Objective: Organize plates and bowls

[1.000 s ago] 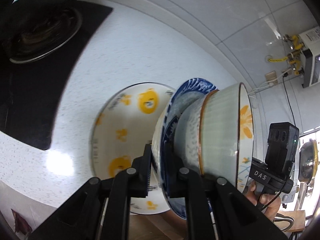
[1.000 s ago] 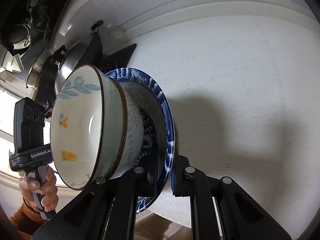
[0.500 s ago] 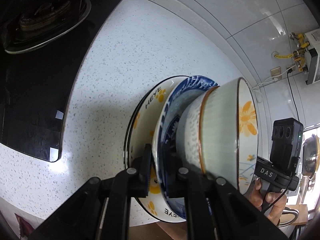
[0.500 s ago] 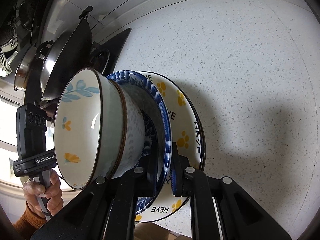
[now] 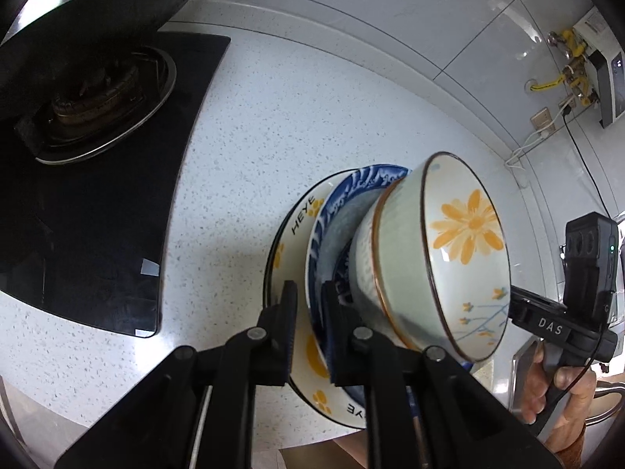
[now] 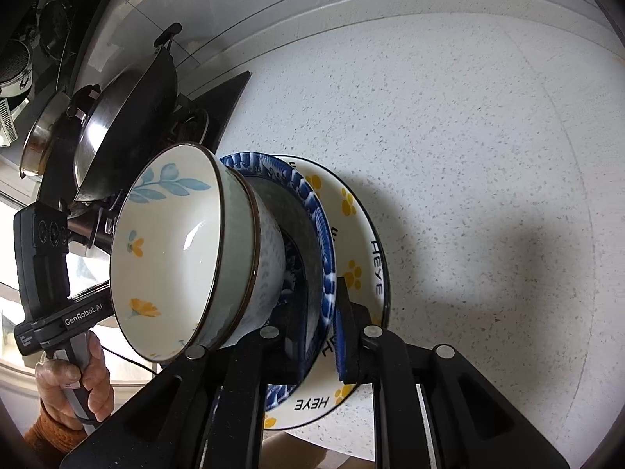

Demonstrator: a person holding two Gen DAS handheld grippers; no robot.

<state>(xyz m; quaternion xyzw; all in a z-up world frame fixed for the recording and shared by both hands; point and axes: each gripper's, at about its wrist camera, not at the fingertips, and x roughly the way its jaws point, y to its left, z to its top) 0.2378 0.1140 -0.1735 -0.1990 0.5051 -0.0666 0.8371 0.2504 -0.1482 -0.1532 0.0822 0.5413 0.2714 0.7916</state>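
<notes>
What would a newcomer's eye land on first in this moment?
The floral bowl, sitting in a blue plate that both grippers pinch by opposite rims. Right beneath lies a yellow paw-print plate on the speckled counter, with the black stovetop beside.

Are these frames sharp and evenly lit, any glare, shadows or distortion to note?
Left wrist: sharp, no motion blur; strong fisheye bending of the wall tiles; glare patch on the counter by the hob. Right wrist: equally sharp; dark shadow on the counter right of the paw plate; bright highlight inside the bowl; blown-out window at the left edge.
</notes>
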